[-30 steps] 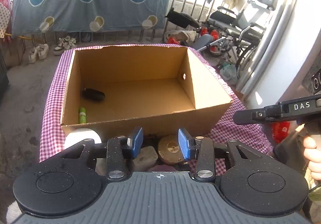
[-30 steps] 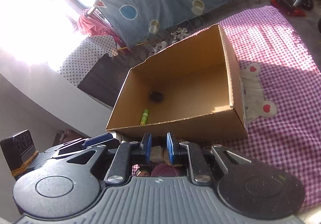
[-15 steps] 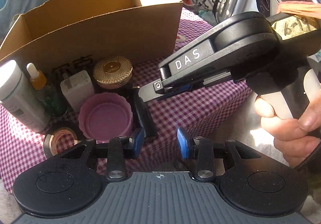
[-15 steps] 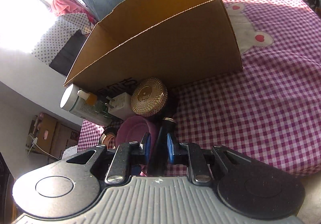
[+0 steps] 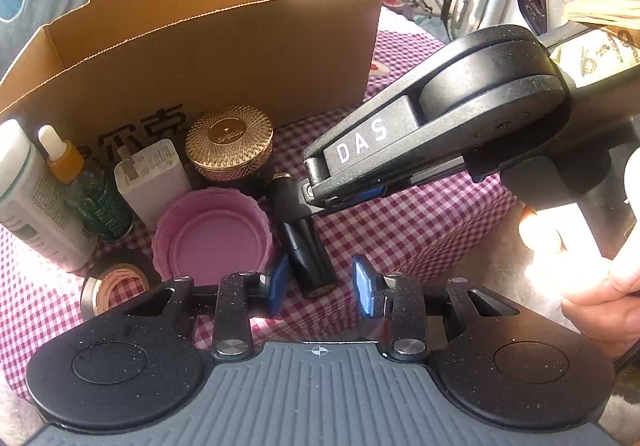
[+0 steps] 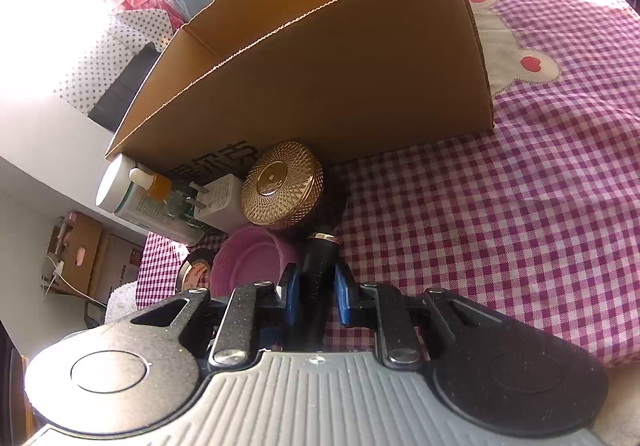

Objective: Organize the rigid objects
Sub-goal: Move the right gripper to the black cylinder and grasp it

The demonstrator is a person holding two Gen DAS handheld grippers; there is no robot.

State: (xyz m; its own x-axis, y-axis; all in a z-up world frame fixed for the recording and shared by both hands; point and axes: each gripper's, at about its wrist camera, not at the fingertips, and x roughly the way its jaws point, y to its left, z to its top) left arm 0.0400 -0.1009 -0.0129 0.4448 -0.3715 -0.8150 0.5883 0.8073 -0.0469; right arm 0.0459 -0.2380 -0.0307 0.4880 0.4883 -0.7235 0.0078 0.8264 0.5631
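Observation:
A black tube (image 5: 305,242) with a gold ring lies on the checked cloth beside a pink lid (image 5: 212,232). My right gripper (image 6: 315,294) has its blue pads on both sides of the black tube (image 6: 318,278), closed onto it; in the left wrist view it (image 5: 316,194) reaches in from the right. My left gripper (image 5: 320,288) is open and empty just in front of the tube's near end. An open cardboard box (image 5: 224,58) stands behind the objects.
In front of the box stand a gold-lidded jar (image 5: 230,148), a white charger (image 5: 154,182), a dropper bottle (image 5: 86,190) and a white bottle (image 5: 28,202). A tape roll (image 5: 114,284) lies at the near left. Bicycles stand beyond the table (image 6: 520,206).
Both grippers dropped from above the box to the objects in front of it. The right gripper moved onto the black tube and its pads now hold it.

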